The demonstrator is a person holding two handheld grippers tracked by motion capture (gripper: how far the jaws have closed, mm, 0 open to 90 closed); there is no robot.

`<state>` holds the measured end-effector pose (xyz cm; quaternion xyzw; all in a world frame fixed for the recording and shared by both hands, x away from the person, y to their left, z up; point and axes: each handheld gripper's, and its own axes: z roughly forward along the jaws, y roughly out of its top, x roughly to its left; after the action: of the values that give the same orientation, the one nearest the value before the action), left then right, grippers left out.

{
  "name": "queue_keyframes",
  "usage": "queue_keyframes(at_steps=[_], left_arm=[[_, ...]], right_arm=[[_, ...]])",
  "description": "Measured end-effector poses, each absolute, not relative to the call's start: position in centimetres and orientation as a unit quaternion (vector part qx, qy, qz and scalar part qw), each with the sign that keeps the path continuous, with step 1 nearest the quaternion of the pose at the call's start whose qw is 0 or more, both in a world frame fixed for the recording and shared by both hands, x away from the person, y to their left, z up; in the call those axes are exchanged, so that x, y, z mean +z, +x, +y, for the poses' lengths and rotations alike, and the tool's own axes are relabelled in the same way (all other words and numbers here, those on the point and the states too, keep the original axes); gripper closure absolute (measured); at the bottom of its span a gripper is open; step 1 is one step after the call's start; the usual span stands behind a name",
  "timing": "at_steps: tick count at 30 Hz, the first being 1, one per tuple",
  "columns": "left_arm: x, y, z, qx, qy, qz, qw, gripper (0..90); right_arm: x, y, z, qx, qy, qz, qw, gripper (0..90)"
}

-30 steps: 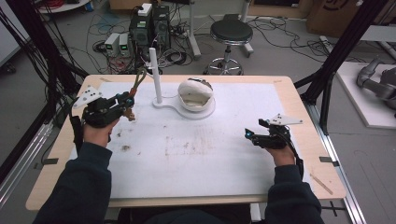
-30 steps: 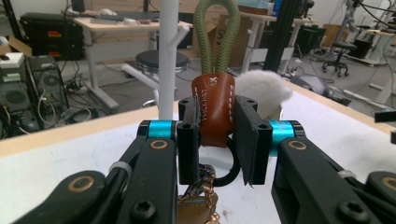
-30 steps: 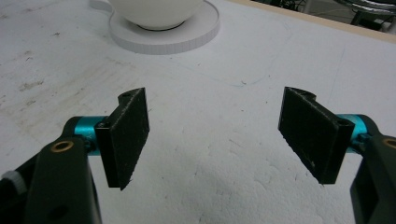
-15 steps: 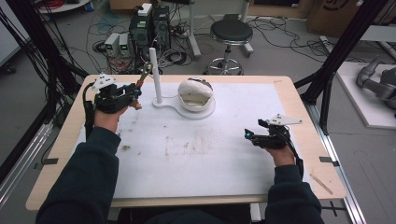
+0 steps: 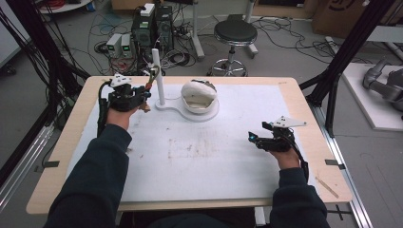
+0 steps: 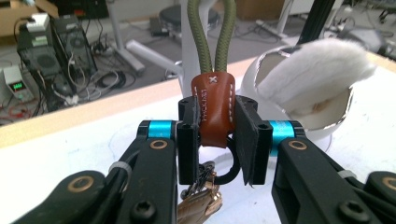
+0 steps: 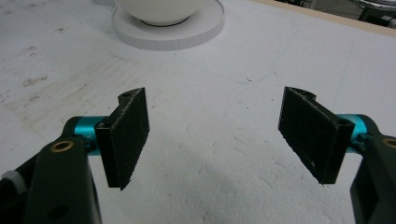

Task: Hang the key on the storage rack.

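From above, my left gripper [image 5: 142, 95] sits at ten o'clock on the table [image 5: 294, 95], holding the keychain [image 5: 151, 78] just beside the white post [image 5: 158, 71]; my right gripper [image 5: 259, 139] rests at four o'clock. Along my left jaws, they clamp the keychain's brown leather tab [image 6: 215, 109], olive cord loop [image 6: 210, 37] rising toward twelve. My right gripper [image 7: 215, 135] has jaws spread wide over bare white mat [image 7: 210, 84].

This is a lab or test room. Beyond the far edge of the table [image 5: 309, 142] the floor is strewn with loose cables [image 5: 285, 28], with computer towers [image 5: 154, 23] and small power supplies [image 5: 119, 45] standing among them. A black stool [image 5: 235, 35] sits nearby, black frame struts [image 5: 347, 52] rise at both sides, and cardboard boxes [image 5: 340, 12] stand at the back.
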<state>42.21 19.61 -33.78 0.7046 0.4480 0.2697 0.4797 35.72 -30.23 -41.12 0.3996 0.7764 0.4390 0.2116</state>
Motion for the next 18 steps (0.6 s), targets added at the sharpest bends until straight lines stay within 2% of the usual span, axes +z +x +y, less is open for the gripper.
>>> queue_keyframes(at_steps=[5, 8, 9, 10, 11, 13, 15, 18], left_arm=[[-34.2, 42.4, 19.8, 0.24, 0.712, 0.451, 0.482, 67.2], [-34.2, 42.2, 20.0, 0.225, 0.712, 0.439, 0.499, 52.3], [-34.4, 42.0, 20.2, 0.219, 0.708, 0.435, 0.512, 52.3], [-34.5, 41.8, 20.3, 0.215, 0.707, 0.433, 0.516, 45.0], [-34.9, 41.6, 20.6, 0.21, 0.705, 0.431, 0.523, 45.0], [-35.6, 41.0, 21.2, 0.202, 0.697, 0.432, 0.535, 35.0], [-36.2, 40.2, 21.6, 0.201, 0.689, 0.432, 0.546, 19.4], [-37.2, 38.6, 22.2, 0.203, 0.684, 0.417, 0.564, 18.0]], right_arm=[[-41.1, 35.7, -30.4, 0.44, 0.399, 0.776, 0.212, 25.0], [-41.1, 35.7, -30.5, 0.442, 0.399, 0.775, 0.213, 24.9], [-41.1, 35.7, -30.5, 0.442, 0.399, 0.775, 0.213, 24.9], [-41.0, 35.6, -30.5, 0.444, 0.399, 0.774, 0.213, 24.9], [-41.0, 35.6, -30.5, 0.444, 0.399, 0.774, 0.213, 24.9], [-41.0, 35.6, -30.6, 0.443, 0.4, 0.773, 0.213, 25.0], [-41.0, 35.6, -30.6, 0.444, 0.4, 0.773, 0.214, 24.9], [-40.9, 35.5, -30.6, 0.437, 0.396, 0.777, 0.22, 24.9]])
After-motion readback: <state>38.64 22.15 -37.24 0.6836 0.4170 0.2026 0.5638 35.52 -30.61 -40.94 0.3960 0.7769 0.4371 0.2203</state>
